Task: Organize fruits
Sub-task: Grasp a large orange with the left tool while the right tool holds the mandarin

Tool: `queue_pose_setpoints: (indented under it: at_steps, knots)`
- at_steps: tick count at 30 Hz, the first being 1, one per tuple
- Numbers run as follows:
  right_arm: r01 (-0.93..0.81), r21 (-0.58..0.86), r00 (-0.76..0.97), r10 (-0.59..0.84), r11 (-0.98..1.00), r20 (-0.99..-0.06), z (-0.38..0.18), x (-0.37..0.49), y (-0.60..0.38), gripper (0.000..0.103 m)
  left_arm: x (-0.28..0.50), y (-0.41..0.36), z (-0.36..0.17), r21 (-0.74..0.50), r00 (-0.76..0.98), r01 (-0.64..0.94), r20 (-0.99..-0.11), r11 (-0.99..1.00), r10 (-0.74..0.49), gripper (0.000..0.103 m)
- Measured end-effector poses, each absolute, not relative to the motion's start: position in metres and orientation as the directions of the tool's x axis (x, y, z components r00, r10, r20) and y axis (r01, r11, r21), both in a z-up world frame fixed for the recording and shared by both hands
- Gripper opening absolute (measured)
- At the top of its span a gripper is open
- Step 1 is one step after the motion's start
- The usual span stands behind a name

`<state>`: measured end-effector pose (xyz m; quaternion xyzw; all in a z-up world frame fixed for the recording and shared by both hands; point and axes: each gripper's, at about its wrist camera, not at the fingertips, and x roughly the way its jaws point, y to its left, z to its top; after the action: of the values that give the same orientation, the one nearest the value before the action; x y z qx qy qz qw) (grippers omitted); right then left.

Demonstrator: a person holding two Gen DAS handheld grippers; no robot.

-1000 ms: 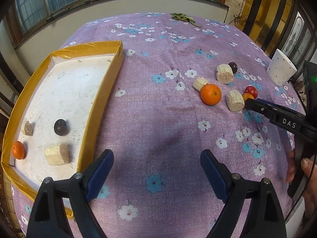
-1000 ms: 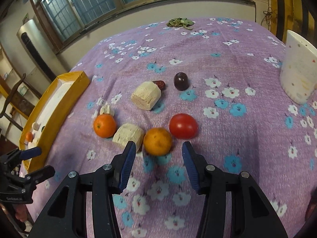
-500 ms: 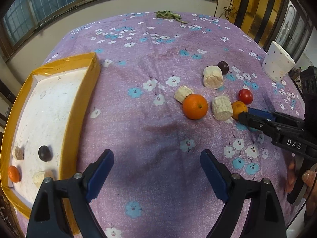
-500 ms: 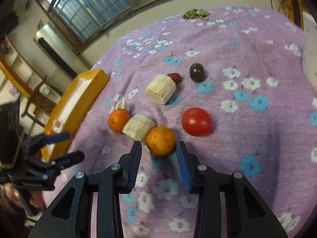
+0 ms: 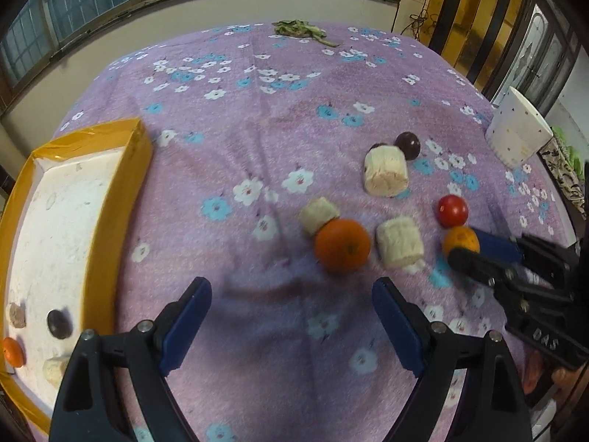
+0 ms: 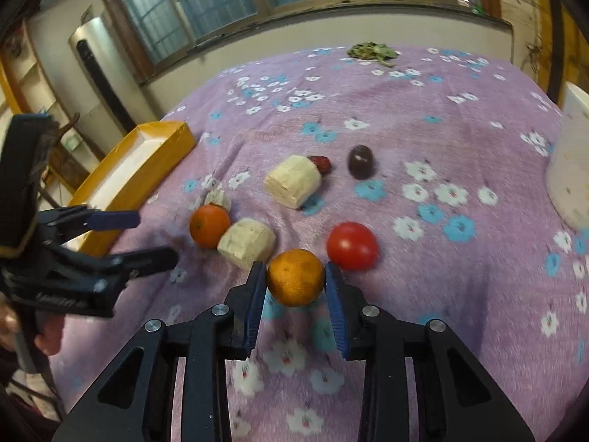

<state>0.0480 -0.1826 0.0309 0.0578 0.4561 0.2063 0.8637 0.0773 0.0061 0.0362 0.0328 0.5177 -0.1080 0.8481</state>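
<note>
Right wrist view puts my right gripper (image 6: 295,284) with its fingers pressed on either side of the mandarin (image 6: 295,277) on the desk (image 6: 460,140); I'd lift straight up, clear of the tomato (image 6: 352,245). Left gripper (image 5: 291,326) hangs wide, empty.

Black tool (image 6: 295,283) frames, silver screws; blue pads (image 6: 254,305); white lettering, seemingly "DAS".

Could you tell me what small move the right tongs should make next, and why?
Probably lift straight up. The right tongs have their blue pads against both sides of the round yellow-orange tangerine, which sits close to the beige corn-cob chunk and the round red tomato.
</note>
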Motion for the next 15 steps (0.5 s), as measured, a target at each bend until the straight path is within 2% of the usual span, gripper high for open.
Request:
queue_pose_setpoints:
  at_steps: [3, 6, 9, 10, 15]
  knots:
    - [-0.255, 0.324, 0.487, 0.410, 0.911, -0.771, 0.027, 0.045, -0.195, 0.031, 0.086, -0.004, 0.032, -0.067, 0.443, 0.230, -0.881, 0.971, -0.165, 0.089]
    - [-0.214, 0.368, 0.483, 0.425, 0.905, -0.765, 0.025, 0.042, -0.205, 0.032, 0.093, -0.011, 0.024, -0.061, 0.441, 0.246, -0.882, 0.967, -0.167, 0.075]
    - [-0.193, 0.385, 0.481, 0.429, 0.903, -0.765, 0.025, 0.038, -0.208, 0.032, 0.097, -0.016, 0.019, -0.075, 0.442, 0.257, -0.878, 0.964, -0.186, 0.056]
    - [-0.189, 0.382, 0.484, 0.424, 0.905, -0.765, 0.026, 0.037, -0.208, 0.032, 0.096, -0.017, 0.020, -0.087, 0.445, 0.272, -0.871, 0.958, -0.206, 0.040]
    - [-0.182, 0.343, 0.507, 0.387, 0.921, -0.770, 0.032, 0.029, -0.204, 0.032, 0.090, -0.011, 0.021, -0.120, 0.444, 0.269, -0.865, 0.956, -0.234, 0.037]
